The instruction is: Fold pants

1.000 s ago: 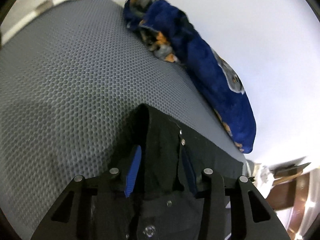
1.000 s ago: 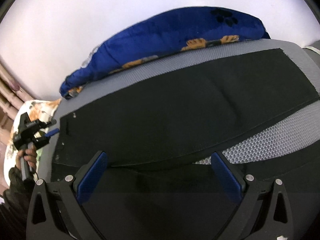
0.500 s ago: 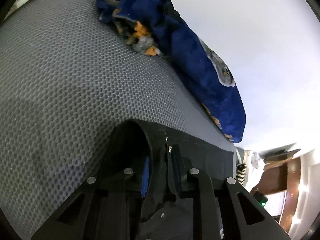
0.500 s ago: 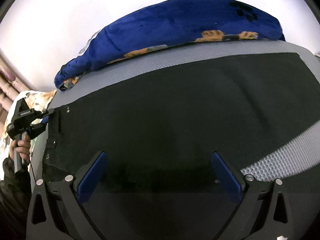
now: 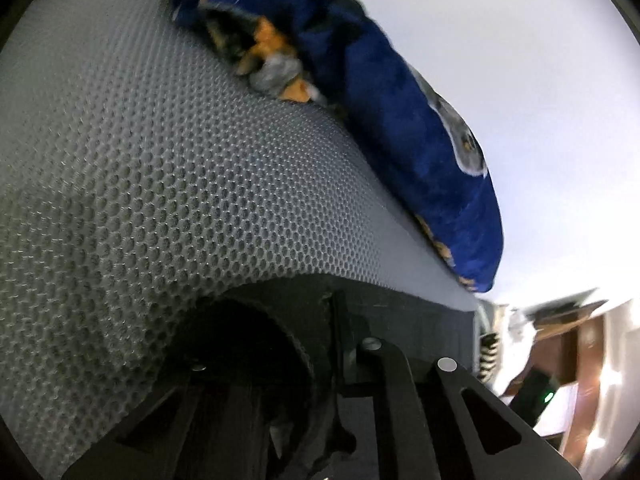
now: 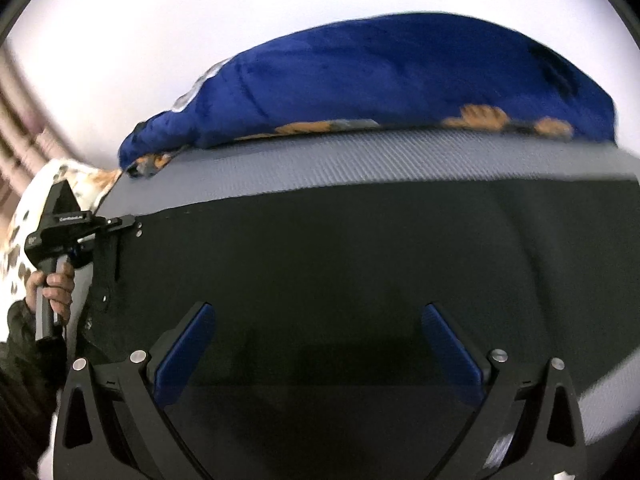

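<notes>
Black pants (image 6: 340, 260) lie spread flat across a grey mesh mattress (image 6: 360, 156). My left gripper (image 5: 320, 340) is shut on the waistband corner of the pants (image 5: 400, 304), and the fabric bulges up over its fingers. The right wrist view shows that same left gripper (image 6: 128, 222) at the pants' left corner by two small rivets, held by a hand (image 6: 56, 284). My right gripper (image 6: 318, 312) hovers open above the middle of the pants, blue pads wide apart with nothing pinched between them.
A blue blanket (image 6: 400, 80) with orange and grey prints lies bunched along the mattress's far edge against a white wall; it also fills the top of the left wrist view (image 5: 380, 100). A spotted pillow (image 6: 36, 184) sits at the left. Brown wooden furniture (image 5: 580, 340) stands beyond the bed.
The left gripper's jaws closed onto the waistband and hid their blue pads. The right gripper slid over the pants, which now look flatter and cover more of the grey mesh.
</notes>
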